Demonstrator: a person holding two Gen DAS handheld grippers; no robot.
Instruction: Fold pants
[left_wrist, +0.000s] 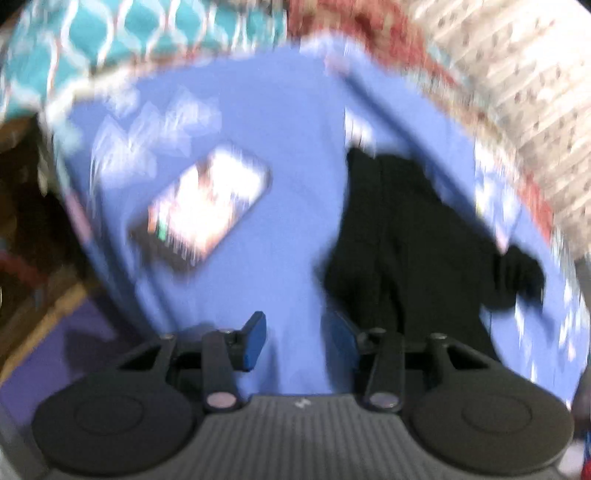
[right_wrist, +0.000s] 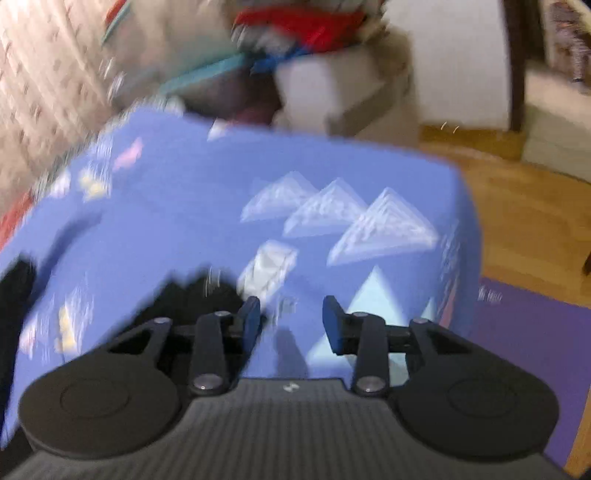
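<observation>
The black pants (left_wrist: 406, 240) lie in a rumpled heap on a blue printed bed sheet (left_wrist: 288, 147), ahead and to the right of my left gripper (left_wrist: 297, 325). That gripper is open, with only sheet showing between its blue pads. In the right wrist view a black edge of the pants (right_wrist: 192, 295) lies just behind the left finger of my right gripper (right_wrist: 291, 310). The right gripper is open too, over the sheet (right_wrist: 184, 192), with nothing between its fingers. Both views are blurred.
A lit phone (left_wrist: 201, 214) lies on the sheet left of the pants. A cream patterned blanket (left_wrist: 535, 92) and a teal patterned cloth (left_wrist: 110, 37) border the far side. Beyond the bed's corner are a purple mat (right_wrist: 524, 350), wooden floor (right_wrist: 517, 221) and a white box (right_wrist: 332, 85).
</observation>
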